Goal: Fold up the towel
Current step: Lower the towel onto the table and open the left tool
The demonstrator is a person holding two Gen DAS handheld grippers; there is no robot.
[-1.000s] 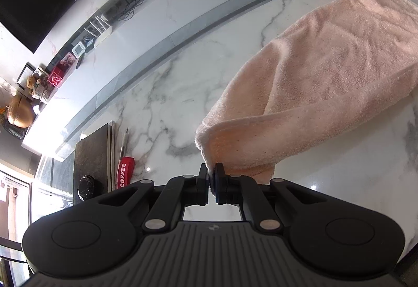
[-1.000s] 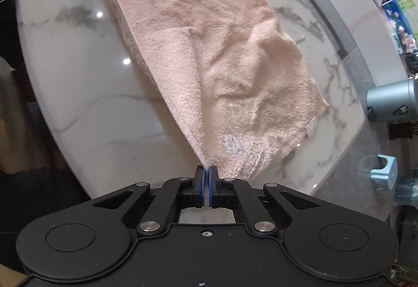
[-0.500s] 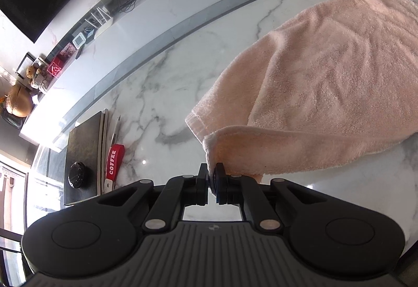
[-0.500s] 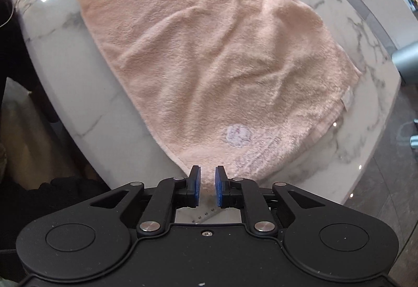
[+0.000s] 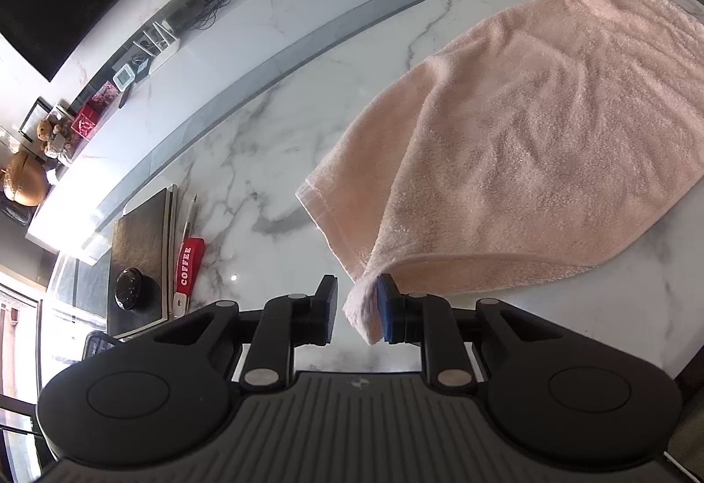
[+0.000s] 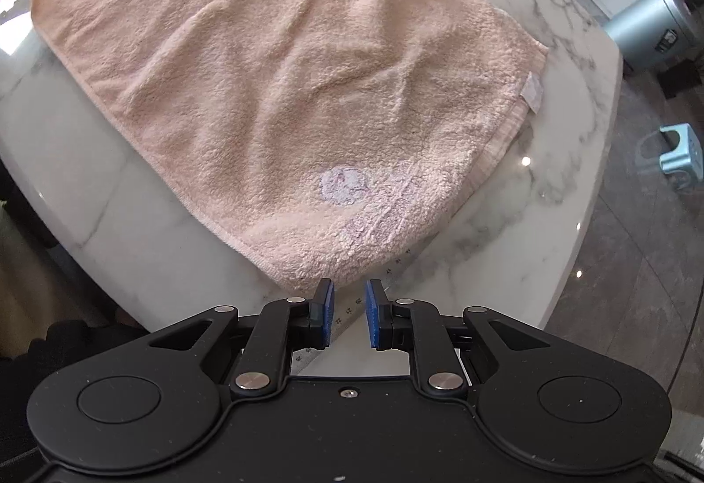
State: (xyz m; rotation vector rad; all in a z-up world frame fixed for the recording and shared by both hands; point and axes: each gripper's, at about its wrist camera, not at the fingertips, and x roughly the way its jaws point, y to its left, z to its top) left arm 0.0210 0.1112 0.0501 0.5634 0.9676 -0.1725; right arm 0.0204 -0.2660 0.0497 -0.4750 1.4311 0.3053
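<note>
1. Pink towel [image 6: 281, 78] lies folded on the marble table [image 6: 132, 236], long axis running away from the right gripper [image 6: 348, 315].
2. Right gripper: jaws apart, empty.
3. Left gripper [image 5: 357, 309]: jaws apart, towel corner against one pad.
4. Grey floor beyond.

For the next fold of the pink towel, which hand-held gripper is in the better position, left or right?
Probably the left. The left hand-held gripper is open with a towel corner between its fingers, touching one pad. The right hand-held gripper is open too, but holds nothing; the towel edge lies just ahead.
</note>
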